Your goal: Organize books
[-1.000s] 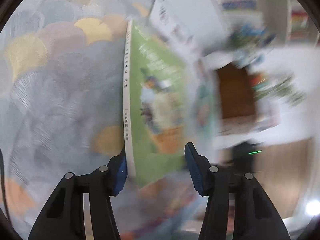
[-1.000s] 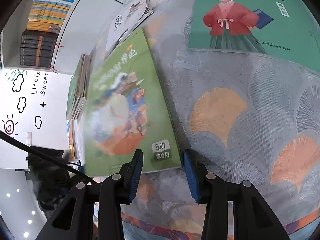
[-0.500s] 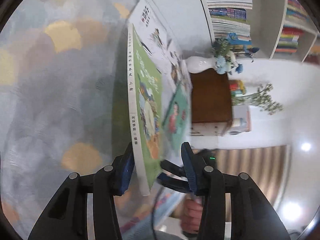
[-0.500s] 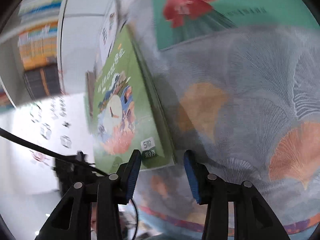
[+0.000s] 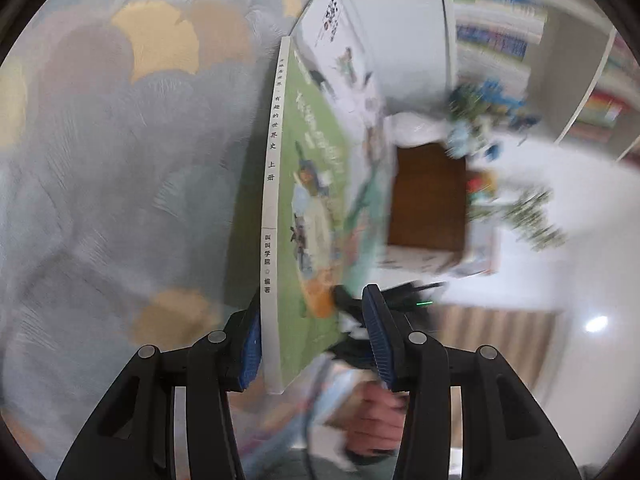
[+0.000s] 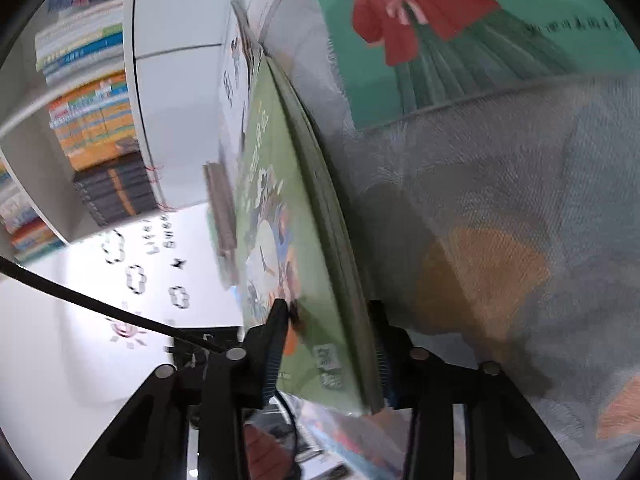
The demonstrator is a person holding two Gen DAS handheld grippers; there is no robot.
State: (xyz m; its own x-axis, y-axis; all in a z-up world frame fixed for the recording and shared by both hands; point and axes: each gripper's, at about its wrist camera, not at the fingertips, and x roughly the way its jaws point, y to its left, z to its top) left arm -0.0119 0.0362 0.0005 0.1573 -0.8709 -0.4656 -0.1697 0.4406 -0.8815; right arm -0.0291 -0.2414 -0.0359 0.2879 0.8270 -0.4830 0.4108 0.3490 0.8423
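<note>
Your left claw (image 5: 312,336) stands spread around the lower corner of the green book (image 5: 312,184): its left pad touches the white spine, while the right pad sits clear of the cover with a gap between. Only this view shows that spine and its printed characters, along with the brown cabinet (image 5: 428,200) and the blurred flowers (image 5: 484,112) past the book's far edge. From your right wrist camera, the right claw (image 6: 328,352) straddles the opposite corner of the green book (image 6: 280,240), showing the page edge instead; the right finger lies against the underside and the left finger is at the cover, but whether it presses there you cannot tell through the blur. The book is tilted up on edge off the patterned carpet (image 6: 500,240), not lying flat. Only the right view shows the teal book (image 6: 460,32) with a red-dressed girl, flat on the carpet and cut off at the top, and the shelved books (image 6: 96,120) at left. Your right hand (image 5: 380,416) shows as a smear beneath the left claw.
</note>
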